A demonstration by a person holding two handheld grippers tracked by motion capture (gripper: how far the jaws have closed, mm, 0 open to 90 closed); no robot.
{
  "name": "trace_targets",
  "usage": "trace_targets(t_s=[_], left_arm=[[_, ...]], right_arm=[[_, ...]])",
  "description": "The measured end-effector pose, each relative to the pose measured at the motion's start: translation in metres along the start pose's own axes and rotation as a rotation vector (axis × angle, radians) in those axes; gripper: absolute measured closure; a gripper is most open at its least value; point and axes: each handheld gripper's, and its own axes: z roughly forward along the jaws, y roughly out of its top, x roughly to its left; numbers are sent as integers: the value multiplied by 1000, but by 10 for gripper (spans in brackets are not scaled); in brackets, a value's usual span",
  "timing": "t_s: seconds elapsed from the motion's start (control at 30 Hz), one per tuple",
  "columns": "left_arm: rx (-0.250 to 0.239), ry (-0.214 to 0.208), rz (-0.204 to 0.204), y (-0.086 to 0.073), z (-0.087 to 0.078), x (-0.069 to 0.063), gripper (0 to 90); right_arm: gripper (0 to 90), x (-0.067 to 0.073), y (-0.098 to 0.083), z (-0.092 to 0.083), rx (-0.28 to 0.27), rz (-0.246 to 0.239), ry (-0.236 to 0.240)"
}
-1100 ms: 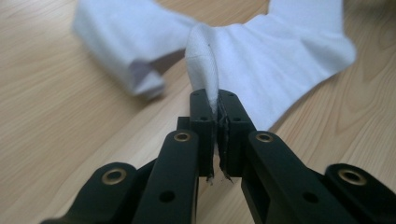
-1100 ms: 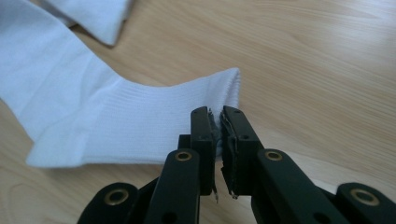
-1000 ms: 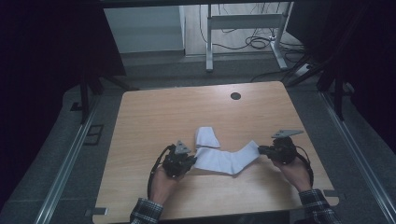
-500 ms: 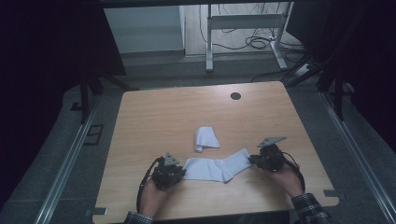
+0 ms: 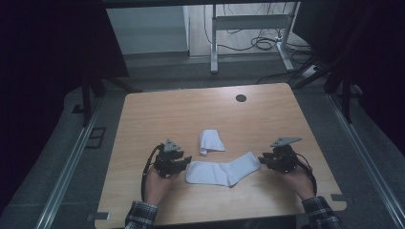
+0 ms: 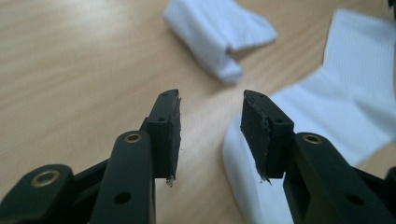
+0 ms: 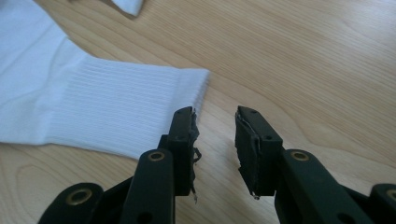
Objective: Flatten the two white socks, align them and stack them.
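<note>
Both grips let go, sock flat between them

My left gripper point(image 5: 184, 161) and right gripper point(image 5: 262, 159) have just been opening; jaws part-open, nothing between them. The flat white sock point(image 5: 223, 171) lies on the table point(image 5: 162, 109) at my 12 o'clock, toe by my left, cuff by my right. Farther, toward 11, sits the folded sock point(image 5: 211, 141).

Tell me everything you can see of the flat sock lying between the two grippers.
The flat sock is white, soft knit, with a ribbed cuff toward the right gripper and its foot end toward the left gripper. It lies spread out, bent at the heel, on the wooden table. Both grippers' jaws have just been opening, with nothing between them; neither grips it. A folded sock lies apart behind it.
</note>
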Motion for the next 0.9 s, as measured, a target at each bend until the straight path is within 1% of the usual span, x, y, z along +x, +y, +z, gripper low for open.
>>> trace_targets(t_s=[0.03, 0.1, 0.23, 0.27, 0.4, 0.5, 0.57, 0.6, 0.63, 0.67, 0.73, 0.8, 0.9], left_arm=[[-4, 0, -1, 6, 4, 1, 569], [-7, -2, -5, 12, 10, 2, 559], [-4, -27, -22, 23, 28, 2, 522], [-1, -32, -26, 24, 33, 2, 506], [32, -32, -23, 27, 55, 1, 478], [65, -22, -23, 26, 69, -1, 484], [81, -19, -24, 26, 75, -1, 542], [91, -25, -26, 26, 77, -1, 581], [98, -34, -30, 26, 79, -2, 653], [93, -34, -35, 26, 79, -2, 690], [78, -25, -31, 30, 76, -4, 812], [56, -14, -15, 35, 70, -5, 834], [23, 0, 6, 47, 57, -8, 835]], right_arm=[[663, -2, -1, 0, -3, 7, 0], [656, -7, -3, -1, 1, 2, -17], [643, -16, -9, -1, 8, 26, -30], [641, -18, -10, -1, 9, 26, -33], [629, -22, -12, -1, 10, 41, -41], [622, -22, -11, -1, 3, 37, -36], [617, -20, -11, 0, 5, 28, -34], [616, -20, -11, 0, 7, 30, -32], [616, -19, -11, 0, 8, 27, -32], [616, -19, -10, 1, 9, 26, -31], [616, -19, -11, 1, 9, 28, -31], [617, -20, -11, 0, 7, 29, -33], [617, -21, -11, 0, 8, 36, -34]])
